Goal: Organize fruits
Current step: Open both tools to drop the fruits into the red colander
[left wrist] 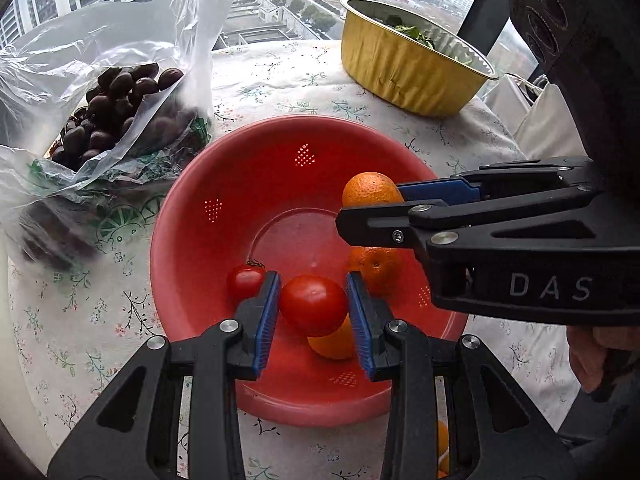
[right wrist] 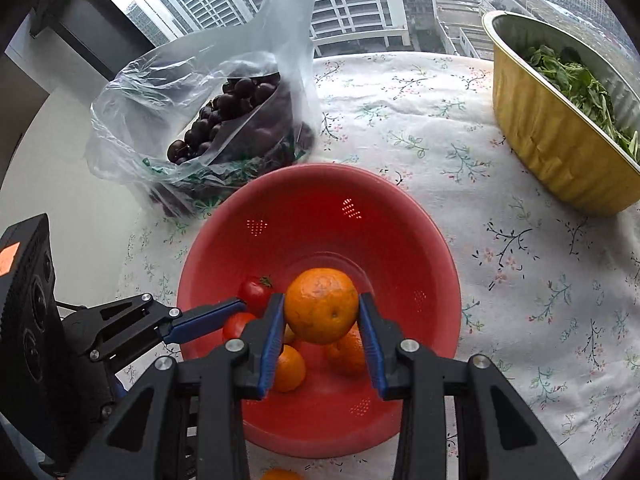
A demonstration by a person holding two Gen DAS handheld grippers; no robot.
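A red colander bowl [left wrist: 224, 184] [right wrist: 400, 216] stands on the flowered tablecloth. My left gripper [left wrist: 314, 312] is shut on a red tomato [left wrist: 313, 305] and holds it over the bowl. My right gripper [right wrist: 322, 316] is shut on an orange [right wrist: 321, 305], also over the bowl; it shows from the side in the left wrist view [left wrist: 370, 190]. In the bowl lie a small tomato [left wrist: 245, 280] [right wrist: 255, 291] and two oranges [left wrist: 376, 268] [right wrist: 289, 368]. The left gripper with its tomato [right wrist: 236, 326] shows at the left in the right wrist view.
A clear plastic bag of dark cherries [left wrist: 112, 116] [right wrist: 224, 120] sits left of the bowl. A gold foil tray with greens [left wrist: 408, 68] [right wrist: 560, 120] stands at the back right. Another orange [right wrist: 280, 474] lies on the cloth at the near edge.
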